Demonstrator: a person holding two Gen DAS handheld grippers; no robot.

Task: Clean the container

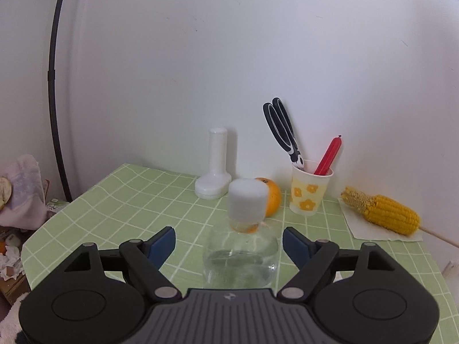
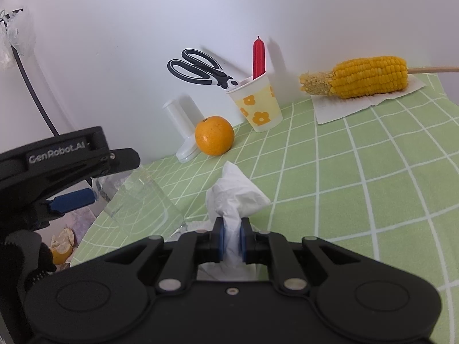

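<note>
A crumpled white tissue is pinched between the nearly closed jaws of the right hand-held gripper, presumably so it can serve as the wiping cloth. Just to its left, the clear glass container stands on the green-checked desk, framed between the wide-spread blue pads of the left hand-held gripper, which touch nothing; that gripper seems poised to steady the glass for wiping. Whether the white cylinder seen above the glass rests on it cannot be told. Farther back, by the wall, are counted one orange, one white upright stand, one flowered paper cup keeping one pair of scissors and one red stick upright, and one corn cob laid on a paper towel, likely to spare the cloth
</note>
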